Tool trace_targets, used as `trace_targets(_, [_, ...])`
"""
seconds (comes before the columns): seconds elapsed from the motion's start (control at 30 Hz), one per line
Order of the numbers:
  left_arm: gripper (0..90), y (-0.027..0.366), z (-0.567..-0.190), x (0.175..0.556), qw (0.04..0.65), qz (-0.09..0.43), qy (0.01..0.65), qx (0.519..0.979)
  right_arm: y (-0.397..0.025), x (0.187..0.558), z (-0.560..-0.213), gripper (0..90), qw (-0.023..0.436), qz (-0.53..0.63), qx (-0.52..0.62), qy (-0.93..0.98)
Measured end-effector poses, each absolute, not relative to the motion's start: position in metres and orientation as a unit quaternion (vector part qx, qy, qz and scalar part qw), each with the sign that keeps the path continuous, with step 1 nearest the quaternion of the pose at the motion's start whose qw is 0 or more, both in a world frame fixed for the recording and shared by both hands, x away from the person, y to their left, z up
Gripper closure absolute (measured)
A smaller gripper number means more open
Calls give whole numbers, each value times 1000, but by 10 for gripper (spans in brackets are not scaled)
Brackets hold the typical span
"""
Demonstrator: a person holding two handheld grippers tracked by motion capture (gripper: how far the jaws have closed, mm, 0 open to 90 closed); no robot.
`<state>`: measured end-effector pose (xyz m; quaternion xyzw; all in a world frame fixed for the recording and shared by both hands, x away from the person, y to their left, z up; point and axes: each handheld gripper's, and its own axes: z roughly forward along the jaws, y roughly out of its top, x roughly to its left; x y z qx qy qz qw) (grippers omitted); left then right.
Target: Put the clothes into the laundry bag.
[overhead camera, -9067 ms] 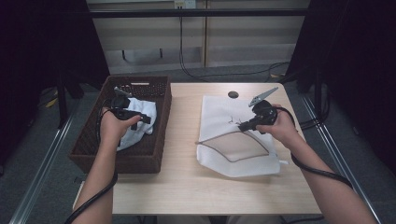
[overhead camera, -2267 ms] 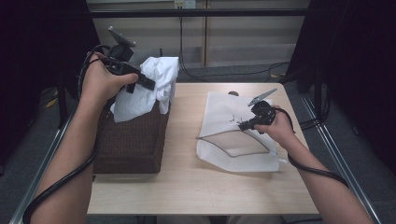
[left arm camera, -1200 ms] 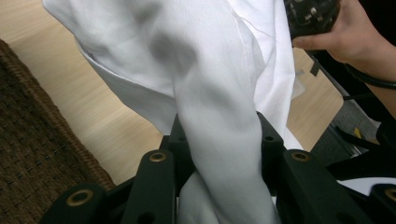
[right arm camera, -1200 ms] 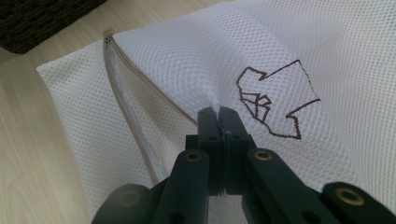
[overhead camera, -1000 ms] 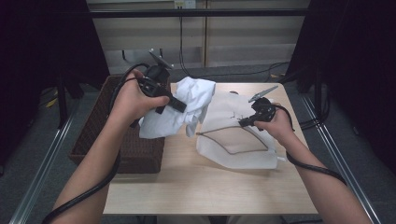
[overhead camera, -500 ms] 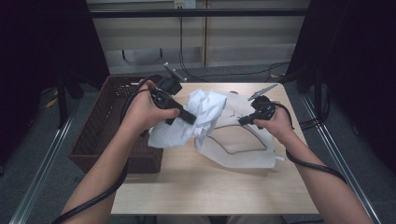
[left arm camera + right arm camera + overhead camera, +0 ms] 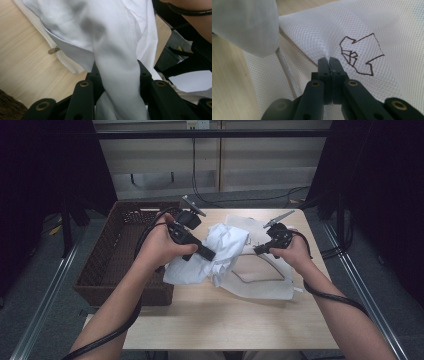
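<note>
Wooden bench [image 7: 240,320], wicker basket [image 7: 120,255] at left edge. Mesh laundry bag [image 7: 265,275] flat on bench, mouth lifted. White shirt [image 7: 220,252] bunched over bag mouth. Left gripper [image 7: 207,254] fingers clamped on shirt. Right gripper [image 7: 329,60] fingers pinched on mesh. Risk: shirt folds snagging zipper edge, mesh slipping free, mouth collapsing.

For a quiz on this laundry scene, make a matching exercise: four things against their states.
Things:
1. white garment
2. mesh laundry bag
3. wicker basket
4. zipper pull

States:
A. upper layer pinched by the right tongs
B. lying on the wooden table
C. gripped by the left tongs
D. standing at the table's left

Pairs: 1-C, 2-A, 3-D, 4-B
</note>
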<state>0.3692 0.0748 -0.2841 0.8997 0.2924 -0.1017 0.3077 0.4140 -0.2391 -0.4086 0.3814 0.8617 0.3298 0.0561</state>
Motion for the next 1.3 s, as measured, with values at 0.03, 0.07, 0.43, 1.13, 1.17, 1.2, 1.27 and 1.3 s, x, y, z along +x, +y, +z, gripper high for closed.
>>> trace_targets(0.03, [679,74,-285,368,304,-100,291,902,-239,414,-409,900,55,329,383,861])
trace_targets(0.07, [679,74,-286,368,304,-103,290,902,-239,414,-408,900,54,328,386,861])
trace_targets(0.43, [679,63,-304,366,298,-115,279,906,-239,415,-408,900,53,335,385,858])
trace_targets(1.13, [678,52,-328,366,284,-128,276,909,-236,415,-405,900,56,338,381,859])
trace_targets(1.17, [678,51,-329,366,288,-130,278,907,-236,415,-405,900,56,338,383,858])
trace_targets(1.2, [678,50,-330,366,285,-130,275,909,-236,415,-405,900,55,337,383,858])
trace_targets(1.27, [678,48,-332,366,284,-133,273,909,-236,415,-405,900,56,337,383,859])
trace_targets(1.3, [678,48,-333,366,284,-136,273,909,-236,415,-405,900,55,337,385,858])
